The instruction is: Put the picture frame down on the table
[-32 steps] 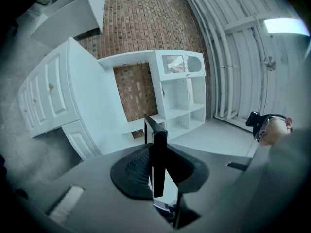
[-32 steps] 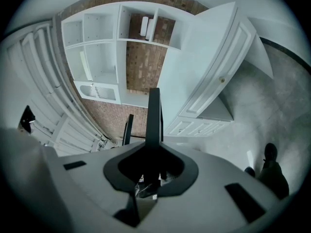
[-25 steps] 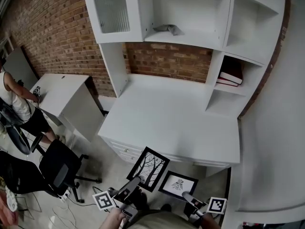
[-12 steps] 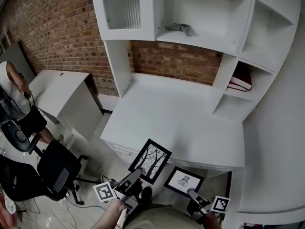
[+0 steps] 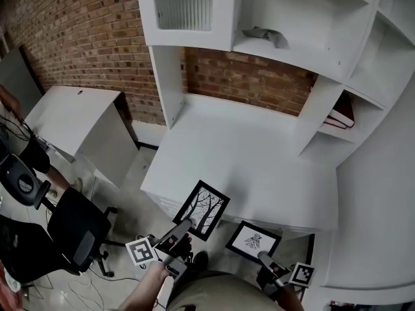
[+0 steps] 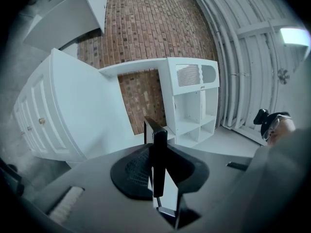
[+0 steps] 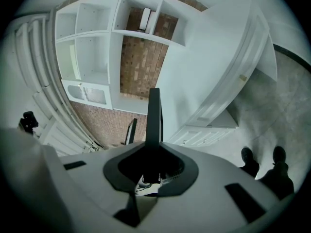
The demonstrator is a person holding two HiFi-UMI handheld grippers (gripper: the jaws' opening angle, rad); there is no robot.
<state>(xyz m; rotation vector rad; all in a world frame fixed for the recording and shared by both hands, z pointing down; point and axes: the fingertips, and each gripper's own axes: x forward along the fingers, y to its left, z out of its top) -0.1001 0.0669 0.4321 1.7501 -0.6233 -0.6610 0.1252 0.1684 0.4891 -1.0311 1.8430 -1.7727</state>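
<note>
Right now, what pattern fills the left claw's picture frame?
The picture frame shows black bare trees on white; head view.

left gripper (image 5: 183, 228): near left, angled far-right, jaws clamped on tree picture frame (image 5: 205, 209) edge | left forearm (image 5: 150, 284): bare, reaching forward | right gripper (image 5: 261, 258): near right, angled far-left, jaws clamped on smaller picture frame (image 5: 254, 241)

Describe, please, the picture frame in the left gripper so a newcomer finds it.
Find the big white desk under the shelves and look at its near edge. There the larger black frame, to the left, is filled with bare trees; the smaller black frame beside it shows only a little sketch on white.
</note>
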